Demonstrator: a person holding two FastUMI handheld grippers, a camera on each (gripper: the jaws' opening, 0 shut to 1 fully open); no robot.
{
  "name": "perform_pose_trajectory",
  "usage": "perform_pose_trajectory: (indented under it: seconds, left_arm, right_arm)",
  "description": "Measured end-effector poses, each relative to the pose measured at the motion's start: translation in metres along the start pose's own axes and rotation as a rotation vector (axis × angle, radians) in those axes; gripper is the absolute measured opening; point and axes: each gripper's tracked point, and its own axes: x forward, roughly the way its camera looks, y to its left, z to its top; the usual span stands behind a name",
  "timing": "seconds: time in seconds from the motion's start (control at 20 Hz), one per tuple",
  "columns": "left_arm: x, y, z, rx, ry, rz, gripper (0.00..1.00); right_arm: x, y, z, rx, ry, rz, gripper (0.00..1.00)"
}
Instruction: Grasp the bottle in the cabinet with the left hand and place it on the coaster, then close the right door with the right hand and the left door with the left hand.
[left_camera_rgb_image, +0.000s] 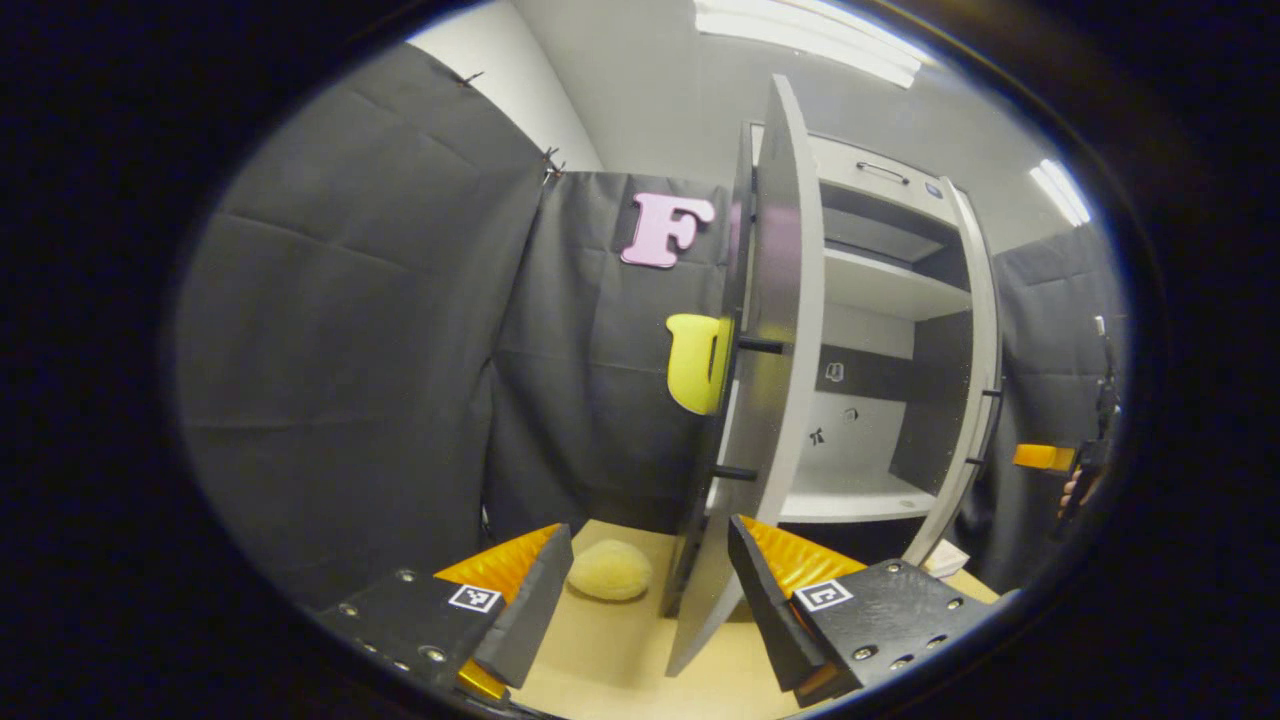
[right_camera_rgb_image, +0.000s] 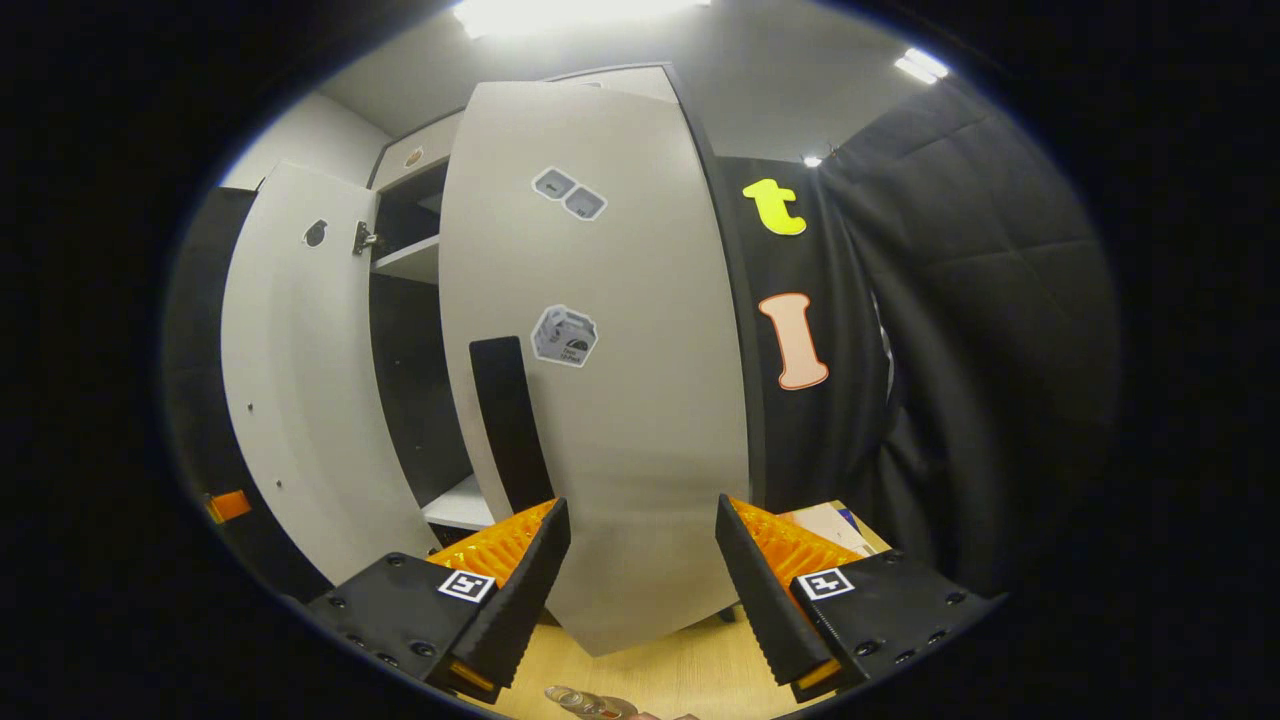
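Both claws are spread and gripping nothing: the right claw (right_camera_rgb_image: 640, 560) faces the right door's (right_camera_rgb_image: 600, 400) smooth pale panel, and a push landing off-centre could skid on that slick face. The left claw (left_camera_rgb_image: 650, 580) sits at the left door's (left_camera_rgb_image: 770, 400) thin edge above the wooden desk (left_camera_rgb_image: 610, 660), while the clear bottle (right_camera_rgb_image: 590, 703) peeks in low on the desk, where a swinging door might clip it.

Sponge (left_camera_rgb_image: 610, 570) left of cabinet door (left_camera_rgb_image: 770, 380)
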Motion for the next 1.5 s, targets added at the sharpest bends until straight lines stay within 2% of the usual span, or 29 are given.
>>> perform_pose_trajectory:
  seconds: [0.2, 0.25, 0.3, 0.35, 0.4, 0.5, 0.7, 0.9, 1.05, 1.35, 1.5]
  left_arm:
    - [0.021, 0.021, 0.023, 0.046, -0.033, -0.02, 0.96]
    - [0.03, 0.022, 0.027, 0.041, -0.031, -0.034, 0.96]
    - [0.037, 0.025, 0.032, 0.035, -0.032, -0.046, 0.96]
    - [0.045, 0.027, 0.037, 0.033, -0.038, -0.063, 0.96]
    - [0.052, 0.029, 0.045, 0.038, -0.047, -0.077, 0.9]
    - [0.067, 0.029, 0.058, 0.053, -0.062, -0.103, 0.9]
    - [0.097, 0.026, 0.067, 0.016, -0.059, -0.147, 0.9]
    - [0.105, 0.011, 0.062, -0.024, -0.034, -0.209, 0.9]
    - [0.11, 0.004, 0.064, 0.006, -0.029, -0.217, 0.9]
    - [0.111, -0.009, 0.076, 0.164, -0.056, -0.184, 0.9]
    - [0.106, -0.017, 0.073, 0.143, -0.056, -0.177, 0.9]
  right_arm:
    - [-0.012, 0.013, -0.022, -0.022, 0.039, 0.024, 0.96]
    - [-0.015, 0.018, -0.026, -0.035, 0.04, 0.027, 0.9]
    - [-0.017, 0.02, -0.029, -0.046, 0.04, 0.028, 0.96]
    - [-0.021, 0.022, -0.032, -0.053, 0.043, 0.029, 0.96]
    - [-0.023, 0.025, -0.035, -0.055, 0.046, 0.031, 0.96]
    - [-0.028, 0.028, -0.04, -0.053, 0.05, 0.031, 0.96]
    - [-0.035, 0.023, -0.056, -0.037, 0.084, 0.005, 0.96]
    - [-0.036, 0.02, -0.06, -0.044, 0.092, -0.005, 0.96]
    - [-0.035, 0.016, -0.059, -0.033, 0.086, -0.016, 0.96]
    - [-0.033, 0.001, -0.063, -0.006, 0.088, -0.049, 0.96]
    - [-0.029, -0.006, -0.066, 0.001, 0.089, -0.05, 0.96]
